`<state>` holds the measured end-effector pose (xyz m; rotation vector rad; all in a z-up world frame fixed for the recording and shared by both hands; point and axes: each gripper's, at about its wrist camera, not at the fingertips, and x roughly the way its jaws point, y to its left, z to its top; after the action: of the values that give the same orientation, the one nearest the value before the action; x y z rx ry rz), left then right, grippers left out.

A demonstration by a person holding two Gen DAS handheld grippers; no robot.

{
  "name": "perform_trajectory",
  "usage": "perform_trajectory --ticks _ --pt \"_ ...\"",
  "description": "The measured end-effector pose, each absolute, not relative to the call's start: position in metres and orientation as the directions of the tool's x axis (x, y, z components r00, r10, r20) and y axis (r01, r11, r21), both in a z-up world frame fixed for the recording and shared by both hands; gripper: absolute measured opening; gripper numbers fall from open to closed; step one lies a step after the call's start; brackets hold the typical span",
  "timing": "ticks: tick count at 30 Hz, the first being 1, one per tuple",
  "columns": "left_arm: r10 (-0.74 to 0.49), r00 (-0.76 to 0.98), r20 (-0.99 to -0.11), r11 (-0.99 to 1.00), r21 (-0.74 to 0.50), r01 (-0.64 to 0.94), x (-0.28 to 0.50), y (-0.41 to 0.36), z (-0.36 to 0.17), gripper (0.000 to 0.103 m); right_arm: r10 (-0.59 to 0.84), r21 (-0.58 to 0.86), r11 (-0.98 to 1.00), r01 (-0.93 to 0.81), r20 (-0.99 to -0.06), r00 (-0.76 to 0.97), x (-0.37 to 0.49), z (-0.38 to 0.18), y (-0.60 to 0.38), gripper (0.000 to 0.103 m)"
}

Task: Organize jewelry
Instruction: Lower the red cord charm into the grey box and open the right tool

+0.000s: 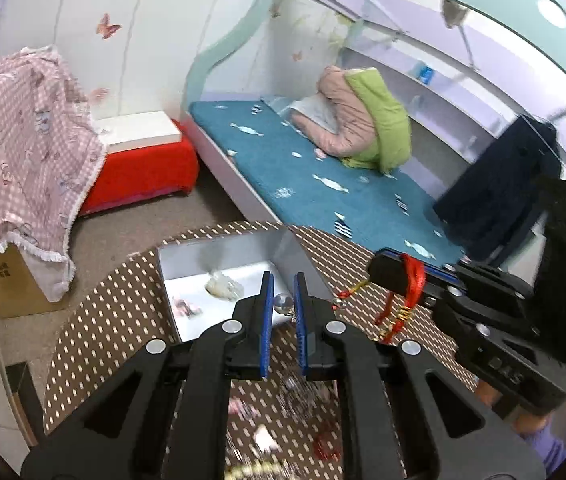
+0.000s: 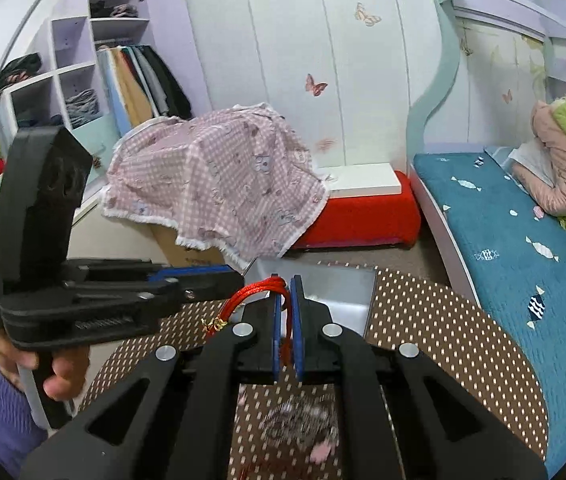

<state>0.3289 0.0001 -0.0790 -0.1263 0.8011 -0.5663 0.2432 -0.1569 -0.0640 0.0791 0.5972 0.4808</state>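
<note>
While right gripper [image 2: 286,280] pinches red cord [image 2: 257,294], left gripper [image 1: 283,278] seemingly holds bead [image 1: 283,303].

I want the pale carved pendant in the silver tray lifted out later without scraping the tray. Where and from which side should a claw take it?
Grip the pale pendant across its narrow middle, coming from above. It lies flat on the floor of the silver tray, apart from the walls, so a side approach would hit the rim. Its exact shape is too blurred to pick a finer spot.

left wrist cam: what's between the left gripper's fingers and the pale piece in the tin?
In the left wrist view, a small silver bead sits between the left gripper fingers; beyond it, only bare floor of the tin leads to the pale piece.
</note>
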Motion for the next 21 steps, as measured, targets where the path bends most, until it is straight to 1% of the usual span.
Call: perform_trajectory --ticks 2,5,13,14,15,16,18,19,21 --pt "-0.521 0.550 -0.653 0.849 -0.330 0.412 0.344 -0.001 -0.085 0.010 0.445 0.214 0.894 -0.393 -0.523 0.727 0.256 -0.066 -0.158 0.005" --pt "-0.501 0.538 -0.678 0.860 -0.322 0.395 0.360 -0.006 -0.098 0.010 0.422 0.207 0.905 -0.372 -0.552 0.719 0.275 -0.074 -0.155 0.005" --pt "-0.467 0.500 -0.730 0.879 -0.321 0.352 0.382 -0.011 -0.138 0.011 0.376 0.167 0.916 -0.365 -0.674 0.635 0.311 -0.115 -0.134 0.006" --pt "-0.461 0.500 -0.733 0.882 -0.316 0.349 0.381 -0.012 -0.140 0.013 0.366 0.157 0.918 -0.363 -0.685 0.630 0.313 -0.118 -0.133 0.006" --pt "-0.457 0.500 -0.736 0.884 -0.314 0.346 0.381 -0.013 -0.143 0.019 0.356 0.146 0.921 -0.362 -0.696 0.623 0.314 -0.121 -0.131 0.006" --pt "-0.455 0.498 -0.738 0.885 -0.314 0.342 0.382 -0.014 -0.144 0.021 0.350 0.140 0.921 -0.363 -0.705 0.617 0.316 -0.124 -0.131 0.006" --pt "-0.451 0.497 -0.741 0.887 -0.313 0.339 0.382 -0.015 -0.146 0.021 0.338 0.126 0.923 -0.363 -0.717 0.610 0.316 -0.126 -0.131 0.007" --pt "-0.448 0.499 -0.742 0.889 -0.310 0.337 0.382 -0.014 -0.147 0.022 0.320 0.105 0.926 -0.363 -0.728 0.606 0.317 -0.127 -0.130 0.007" --pt "-0.432 0.507 -0.746 0.897 -0.296 0.329 0.380 -0.013 -0.147 0.023 0.291 0.076 0.931 -0.356 -0.745 0.601 0.318 -0.129 -0.130 0.016"
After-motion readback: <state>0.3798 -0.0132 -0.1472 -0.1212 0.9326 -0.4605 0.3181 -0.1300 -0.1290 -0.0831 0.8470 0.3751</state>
